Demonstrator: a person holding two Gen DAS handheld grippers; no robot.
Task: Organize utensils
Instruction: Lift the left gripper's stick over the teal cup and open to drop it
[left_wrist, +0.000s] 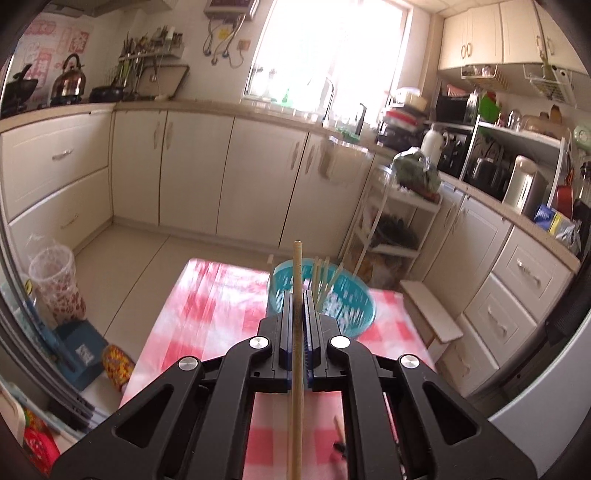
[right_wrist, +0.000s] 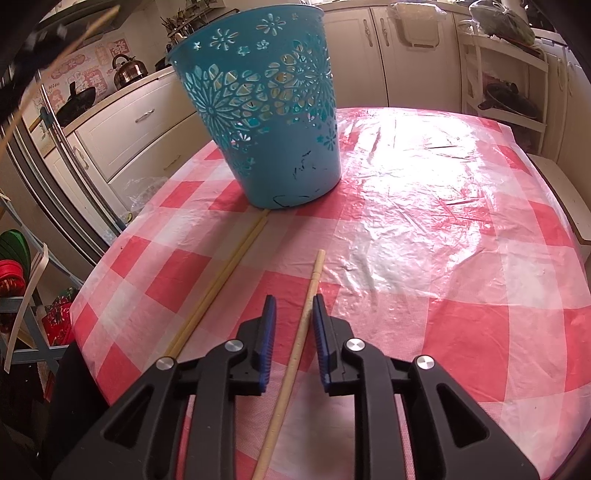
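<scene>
- Left wrist view: the left gripper (left_wrist: 296, 295) is clenched on a single wooden chopstick (left_wrist: 297, 332), which runs straight up between its blue pads and pokes out past the tips.
- Beyond it, blurred, a teal basket (left_wrist: 354, 310) stands on a red-and-white checked tablecloth (left_wrist: 207, 310), with several chopsticks (left_wrist: 325, 277) sticking up out of it.
- Right wrist view: the right gripper (right_wrist: 293, 310) hangs low over the cloth, jaws parted. A loose chopstick (right_wrist: 308, 306) lies on the cloth between the pads, close against the right one, not squeezed.
- A pair of chopsticks (right_wrist: 225, 273) lies just left of it, far ends at the basket's (right_wrist: 280, 162) base.
</scene>
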